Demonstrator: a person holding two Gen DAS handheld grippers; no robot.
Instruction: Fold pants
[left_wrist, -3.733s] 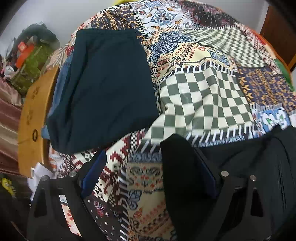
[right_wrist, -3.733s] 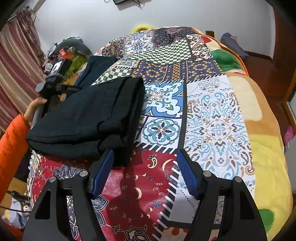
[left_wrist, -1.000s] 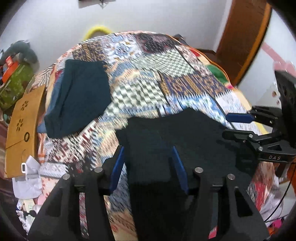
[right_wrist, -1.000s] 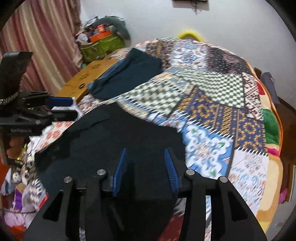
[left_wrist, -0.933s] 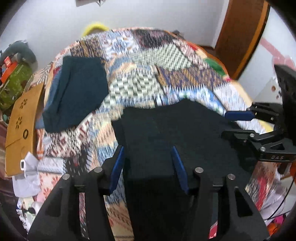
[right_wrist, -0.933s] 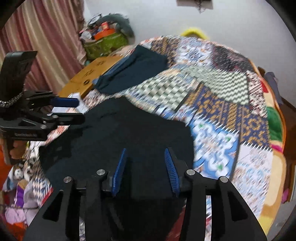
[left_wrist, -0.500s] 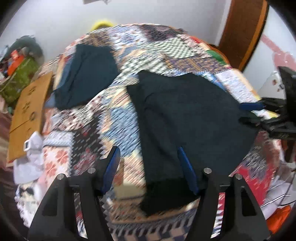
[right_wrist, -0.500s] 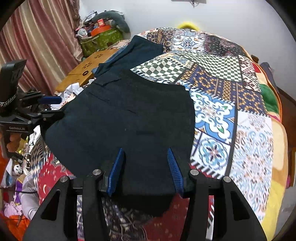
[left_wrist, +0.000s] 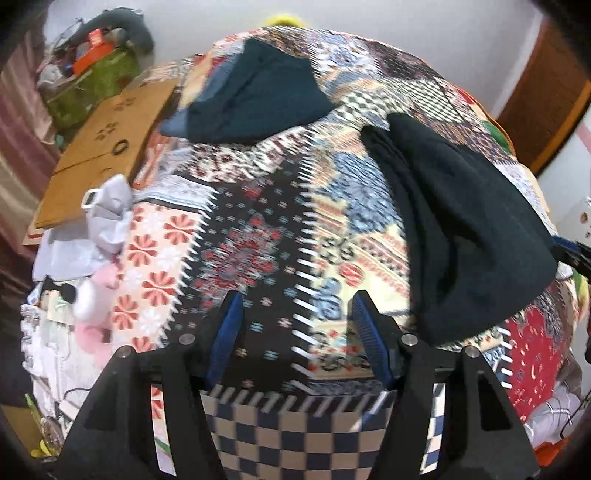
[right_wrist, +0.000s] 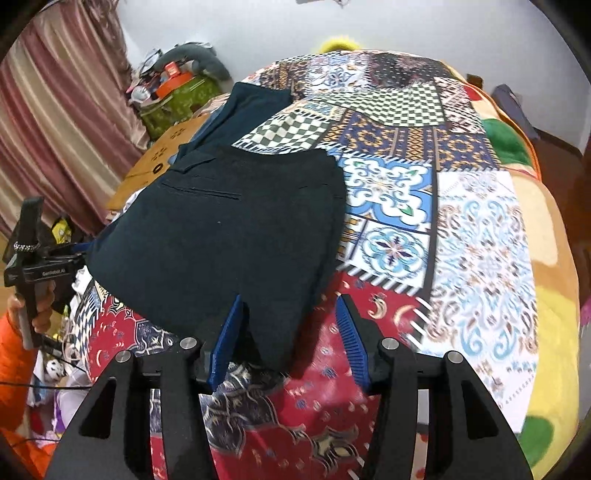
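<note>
The black pants (right_wrist: 236, 229) lie spread flat on the patchwork blanket (right_wrist: 480, 229), their back pocket facing up. In the left wrist view they (left_wrist: 465, 221) lie to the right. My left gripper (left_wrist: 301, 332) is open and empty over the bare blanket, left of the pants. It also shows at the pants' left edge in the right wrist view (right_wrist: 40, 269). My right gripper (right_wrist: 290, 332) is open and empty, with the near corner of the pants between its fingers.
A folded dark teal garment (left_wrist: 258, 99) lies at the far left of the bed (right_wrist: 255, 107). A wooden board (left_wrist: 107, 147), a green bag (right_wrist: 177, 99) and clutter stand beside the bed's left side. A wooden door (left_wrist: 543, 92) is at the right.
Both grippers held the black pants up, laid them out flat on the blanket and opened. My left gripper has since moved left, off the pants.
</note>
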